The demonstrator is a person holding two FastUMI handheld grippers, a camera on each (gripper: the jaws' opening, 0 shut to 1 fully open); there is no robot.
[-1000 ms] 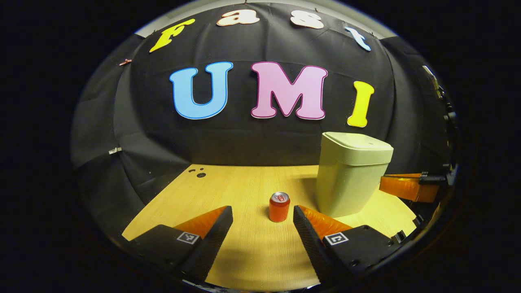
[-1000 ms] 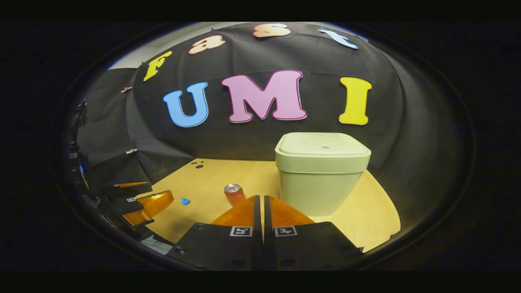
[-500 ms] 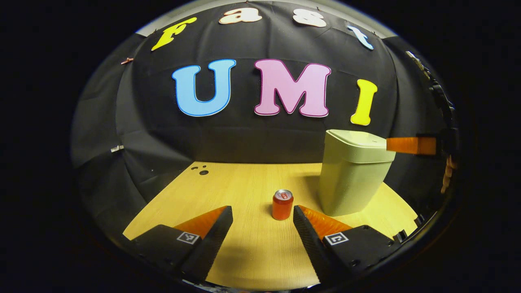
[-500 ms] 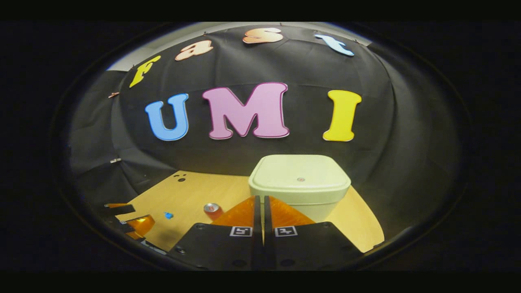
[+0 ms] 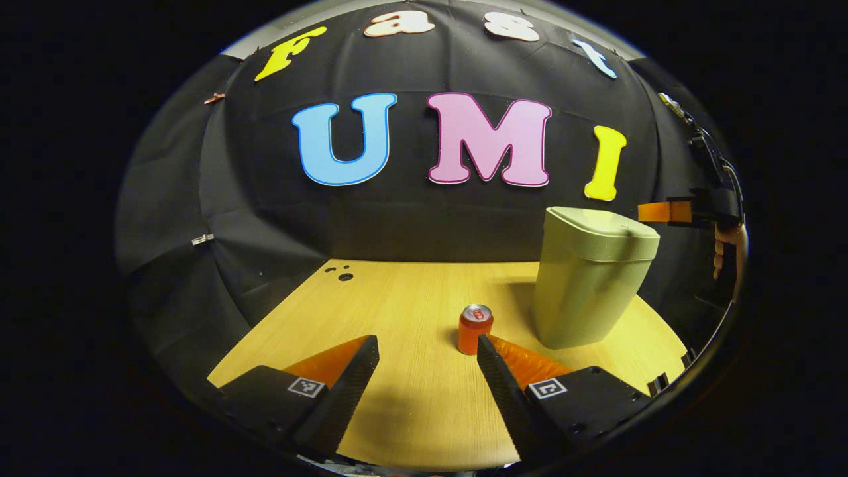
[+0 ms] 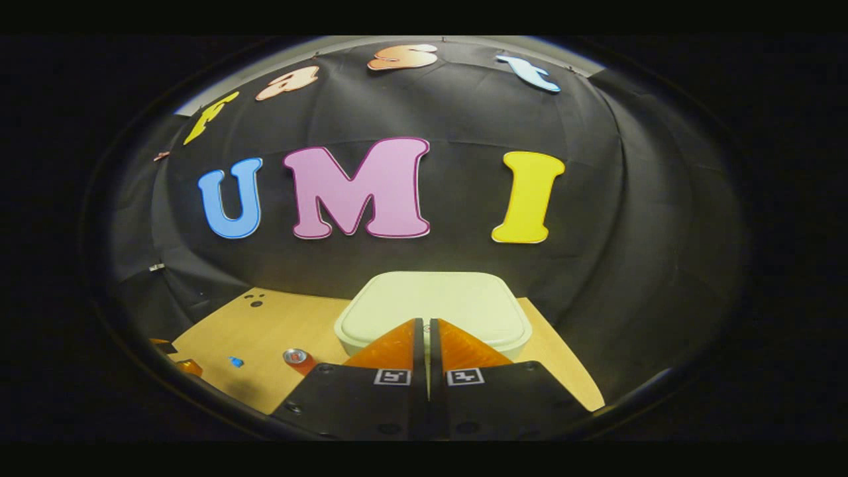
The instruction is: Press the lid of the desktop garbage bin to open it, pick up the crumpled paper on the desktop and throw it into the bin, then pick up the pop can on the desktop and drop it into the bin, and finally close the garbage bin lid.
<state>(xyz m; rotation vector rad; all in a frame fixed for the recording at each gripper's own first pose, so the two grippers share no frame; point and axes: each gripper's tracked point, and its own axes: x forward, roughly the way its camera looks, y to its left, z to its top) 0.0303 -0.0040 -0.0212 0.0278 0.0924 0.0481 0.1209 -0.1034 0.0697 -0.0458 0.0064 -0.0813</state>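
Left gripper view: left tongs (image 5: pixel 427 344) are hanging wide, empty, the pop can (image 5: pixel 475 328) sliding toward frame centre-right.

Right gripper view: right tongs (image 6: pixel 426 329), pressed together, are closing over the bin lid (image 6: pixel 434 306), likely to press it.

No legible text; the pop can (image 5: pixel 475 328) top looks too blurred.
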